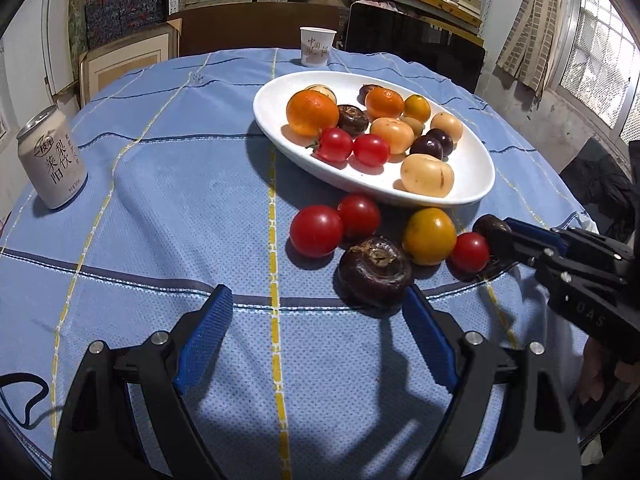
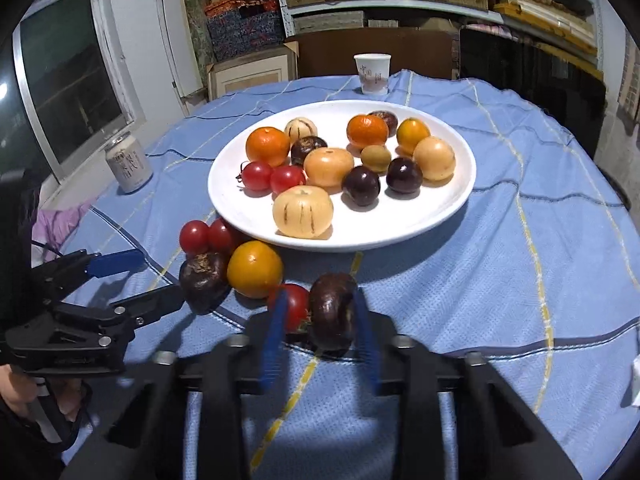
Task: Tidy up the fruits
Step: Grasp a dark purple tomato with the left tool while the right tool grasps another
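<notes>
A white plate (image 1: 474, 168) (image 2: 400, 222) holds several fruits: oranges, tomatoes, pale melons and dark plums. In front of it on the blue cloth lie two red tomatoes (image 1: 316, 231), a yellow-orange citrus (image 1: 430, 236) (image 2: 254, 268), a third tomato (image 1: 470, 252) (image 2: 298, 306) and a large dark water chestnut (image 1: 374, 272) (image 2: 202, 280). My left gripper (image 1: 318, 296) (image 2: 134, 282) stands open, and the large chestnut sits just ahead of its right fingertip. My right gripper (image 2: 320, 296) (image 1: 500, 236) is shut on a smaller dark water chestnut (image 2: 332, 308) (image 1: 489, 225) that rests on the cloth beside the third tomato.
A drink can (image 1: 52, 160) (image 2: 128, 164) stands at the table's left side and a paper cup (image 1: 316, 46) (image 2: 372, 68) behind the plate. A black cable (image 1: 24, 400) lies near the left edge. Shelves and boxes fill the room behind.
</notes>
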The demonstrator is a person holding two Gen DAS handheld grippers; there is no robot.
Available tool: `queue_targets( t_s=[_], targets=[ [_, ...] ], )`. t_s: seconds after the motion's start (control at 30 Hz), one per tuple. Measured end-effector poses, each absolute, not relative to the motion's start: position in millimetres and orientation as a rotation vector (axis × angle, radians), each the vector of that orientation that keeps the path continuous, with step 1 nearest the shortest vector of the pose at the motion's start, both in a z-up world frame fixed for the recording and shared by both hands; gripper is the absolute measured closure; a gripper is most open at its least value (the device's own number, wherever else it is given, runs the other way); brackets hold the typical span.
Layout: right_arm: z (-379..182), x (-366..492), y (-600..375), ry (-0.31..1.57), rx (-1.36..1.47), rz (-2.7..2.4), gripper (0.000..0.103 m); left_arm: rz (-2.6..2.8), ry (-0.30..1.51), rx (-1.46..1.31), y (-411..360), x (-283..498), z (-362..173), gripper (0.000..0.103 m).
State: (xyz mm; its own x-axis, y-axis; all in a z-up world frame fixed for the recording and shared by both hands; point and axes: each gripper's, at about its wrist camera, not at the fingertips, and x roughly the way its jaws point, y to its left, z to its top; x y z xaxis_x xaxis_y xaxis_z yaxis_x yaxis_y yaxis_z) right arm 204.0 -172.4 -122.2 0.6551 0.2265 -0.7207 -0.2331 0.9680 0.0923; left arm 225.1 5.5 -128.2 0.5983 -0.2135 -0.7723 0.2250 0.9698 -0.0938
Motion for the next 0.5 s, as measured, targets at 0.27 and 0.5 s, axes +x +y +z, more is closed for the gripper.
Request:
queue_targets(
  t_s=[0.27, 0.5],
  targets=[
    [-121, 179, -211, 0.793, 0.16, 0.29, 0.082, -0.248, 0.86, 0.083, -12, 224, -124, 0.019],
    [-123, 176, -223, 0.787, 0.209, 0.279, 0.082, -0.242, 0.925, 0.102, -29, 241, -137, 0.032]
  ],
)
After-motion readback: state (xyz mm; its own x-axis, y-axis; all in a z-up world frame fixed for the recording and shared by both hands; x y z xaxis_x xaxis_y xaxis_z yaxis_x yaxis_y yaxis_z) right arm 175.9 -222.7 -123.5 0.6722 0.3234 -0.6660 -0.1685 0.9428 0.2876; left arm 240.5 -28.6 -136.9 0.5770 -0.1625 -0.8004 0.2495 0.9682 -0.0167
